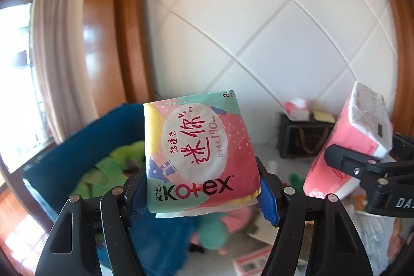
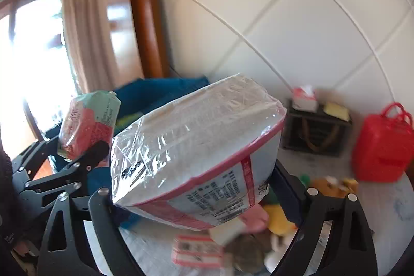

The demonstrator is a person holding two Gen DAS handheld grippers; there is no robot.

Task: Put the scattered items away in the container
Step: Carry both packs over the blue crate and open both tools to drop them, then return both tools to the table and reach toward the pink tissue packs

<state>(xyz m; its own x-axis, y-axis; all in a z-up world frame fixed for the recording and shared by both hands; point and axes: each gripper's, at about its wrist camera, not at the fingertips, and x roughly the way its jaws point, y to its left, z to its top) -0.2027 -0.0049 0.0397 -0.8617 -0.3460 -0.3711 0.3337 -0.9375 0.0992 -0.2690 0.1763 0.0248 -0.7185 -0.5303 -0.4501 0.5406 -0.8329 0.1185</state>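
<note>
Looking down the left tool (image 1: pixel 203 188), you get the front of a small square Kotex pad packet in teal, pink and yellow film (image 1: pixel 199 151), with red Chinese script on a pale oval and "190mm" printed beside it. The 2 blue-padded fingers (image 1: pixel 267 203) are clamped on its lower sides, roughly half spread, and the packet stands upright above a blue fabric bin (image 1: pixel 85 136) with something green inside.

The right tool (image 2: pixel 196 201) view gives what the left one can't: the clear crinkly end and barcode side of a soft pack of white tissues in plastic wrap with pink-red bands (image 2: pixel 196 154). That pack sits tilted between the wide-spread fingers, which grip it at its sides. From the left camera the same pack only shows as a pink-and-white block off to the right.

Only the right view catches a red plastic handled bag (image 2: pixel 383 144) on the pale surface (image 2: pixel 388 211), next to a dark crate (image 2: pixel 315 136) by the white tiled wall (image 2: pixel 284 17). Blurry plush toys (image 2: pixel 279 219) and a pink-edged box (image 2: pixel 198 251) lie below the tissue pack. Both views show the curtain (image 2: pixel 85 25) at the bright window.
</note>
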